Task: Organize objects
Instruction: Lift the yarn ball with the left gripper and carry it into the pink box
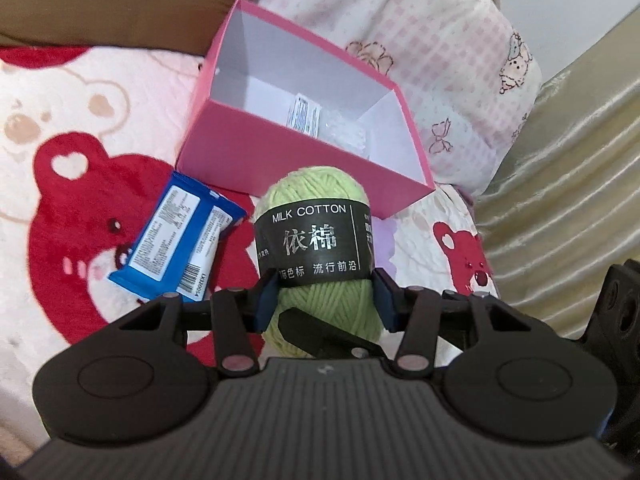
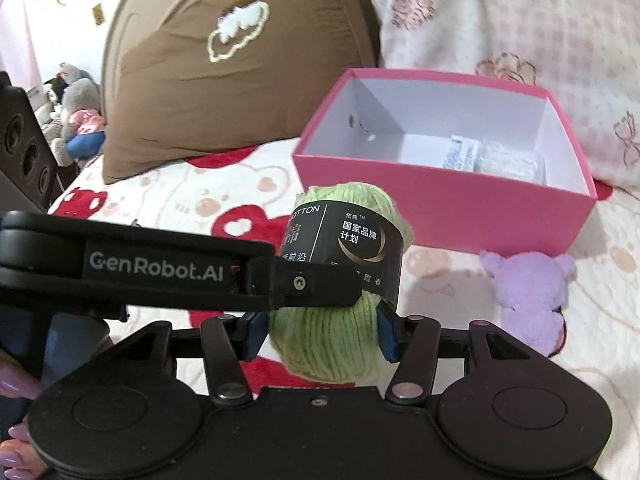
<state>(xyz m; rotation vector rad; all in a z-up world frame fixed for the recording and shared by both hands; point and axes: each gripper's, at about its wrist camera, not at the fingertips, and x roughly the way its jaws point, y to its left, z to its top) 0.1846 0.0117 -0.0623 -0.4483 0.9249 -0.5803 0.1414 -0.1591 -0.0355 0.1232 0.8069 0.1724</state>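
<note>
A light green yarn ball (image 1: 320, 200) with a black "MILK COTTON" band hangs above the bear-print bedspread (image 1: 60, 208). My left gripper (image 1: 326, 300) is shut on it, its blue pads pressing the ball's two sides. In the right wrist view the same yarn ball (image 2: 340, 336) sits between the blue pads of my right gripper (image 2: 320, 334), also shut on it. The left gripper's black finger (image 2: 312, 284) crosses in from the left onto the band. Just beyond stands an open pink box (image 1: 296, 152) (image 2: 440, 200), white inside, holding a clear packet (image 2: 496, 162).
A blue wipes packet (image 1: 176, 240) lies on the bedspread left of the yarn. A purple plush toy (image 2: 528, 296) lies in front of the box. A brown pillow (image 2: 224, 80) and a pink floral pillow (image 1: 420, 60) stand behind. Beige fabric (image 1: 560, 200) runs along the right.
</note>
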